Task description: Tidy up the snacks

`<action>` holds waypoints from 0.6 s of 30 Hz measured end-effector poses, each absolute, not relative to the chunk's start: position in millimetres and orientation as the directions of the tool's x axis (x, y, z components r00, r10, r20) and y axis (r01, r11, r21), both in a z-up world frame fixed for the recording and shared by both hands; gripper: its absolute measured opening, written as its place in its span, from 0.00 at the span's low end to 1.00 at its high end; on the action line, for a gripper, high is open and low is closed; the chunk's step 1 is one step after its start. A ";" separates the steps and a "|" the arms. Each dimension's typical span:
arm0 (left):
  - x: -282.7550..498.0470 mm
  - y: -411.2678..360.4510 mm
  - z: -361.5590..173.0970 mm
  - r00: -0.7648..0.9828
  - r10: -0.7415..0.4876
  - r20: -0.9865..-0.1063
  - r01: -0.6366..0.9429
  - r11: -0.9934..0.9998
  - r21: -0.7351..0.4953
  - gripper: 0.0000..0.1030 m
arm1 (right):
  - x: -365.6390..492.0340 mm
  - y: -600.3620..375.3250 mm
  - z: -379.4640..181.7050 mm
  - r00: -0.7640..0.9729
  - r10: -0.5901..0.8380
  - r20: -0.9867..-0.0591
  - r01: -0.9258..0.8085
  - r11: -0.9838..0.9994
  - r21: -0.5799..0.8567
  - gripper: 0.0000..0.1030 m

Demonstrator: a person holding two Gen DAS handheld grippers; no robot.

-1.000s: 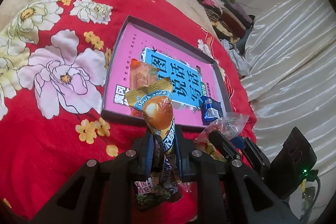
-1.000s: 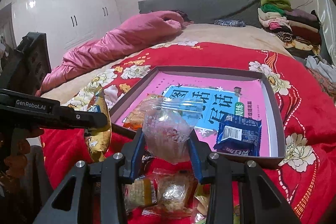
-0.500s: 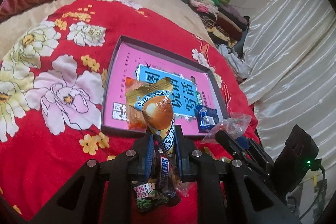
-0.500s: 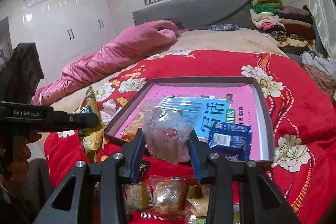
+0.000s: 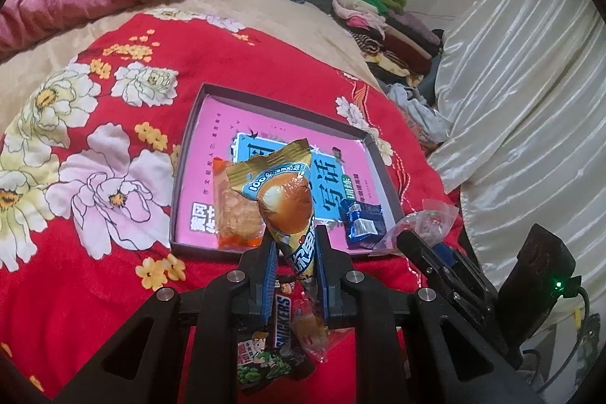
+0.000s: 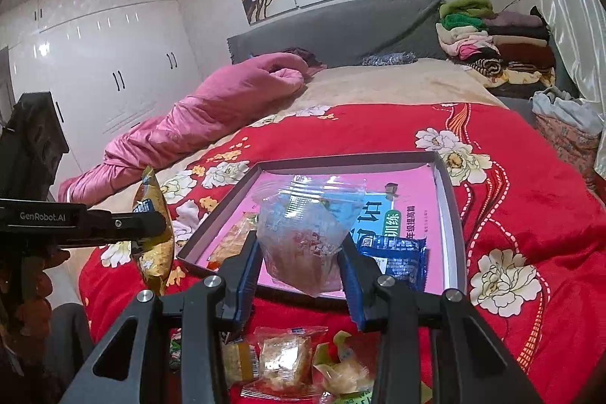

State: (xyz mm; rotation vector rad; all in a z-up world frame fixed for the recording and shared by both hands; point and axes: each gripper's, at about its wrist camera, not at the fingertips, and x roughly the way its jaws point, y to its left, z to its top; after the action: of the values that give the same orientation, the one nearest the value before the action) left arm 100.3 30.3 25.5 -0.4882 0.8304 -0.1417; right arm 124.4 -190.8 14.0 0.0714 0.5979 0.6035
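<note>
Left gripper (image 5: 293,248) clamped on a gold snack packet (image 5: 282,192), right gripper (image 6: 301,267) pinching a clear plastic bag (image 6: 303,233) — both held up over the near edge of the pink-lined box (image 5: 272,124), where an orange-wrapped pastry (image 5: 236,211) and a blue packet (image 5: 361,220) already lie.

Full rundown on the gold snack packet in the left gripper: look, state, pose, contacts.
The gold snack packet is a glossy foil wrapper with a blue band of print and a picture of a brown bun. It is sealed and puffed, with a crimped top edge. It stands roughly upright, pinched near its lower end between the jaws of the left gripper, above the box tray's near edge. Nothing else visibly touches it.
</note>
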 end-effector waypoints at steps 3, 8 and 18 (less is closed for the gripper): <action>101.3 26.9 29.0 0.676 -0.299 -0.673 -0.064 0.886 -0.458 0.18 | 124.0 -193.7 15.6 0.668 0.551 -0.501 -0.510 0.828 0.231 0.39; 103.6 22.6 34.6 0.686 -0.294 -0.665 -0.059 0.889 -0.454 0.18 | 124.7 -200.8 19.2 0.683 0.541 -0.491 -0.497 0.836 0.232 0.39; 111.3 15.6 44.0 0.702 -0.290 -0.651 -0.052 0.890 -0.452 0.18 | 128.8 -222.1 26.2 0.727 0.502 -0.469 -0.451 0.863 0.226 0.39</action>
State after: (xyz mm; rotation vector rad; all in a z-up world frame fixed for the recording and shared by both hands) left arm 111.3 15.6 44.0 -0.4653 0.7887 -0.1380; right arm 128.8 -222.1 26.2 0.0983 0.5447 0.5265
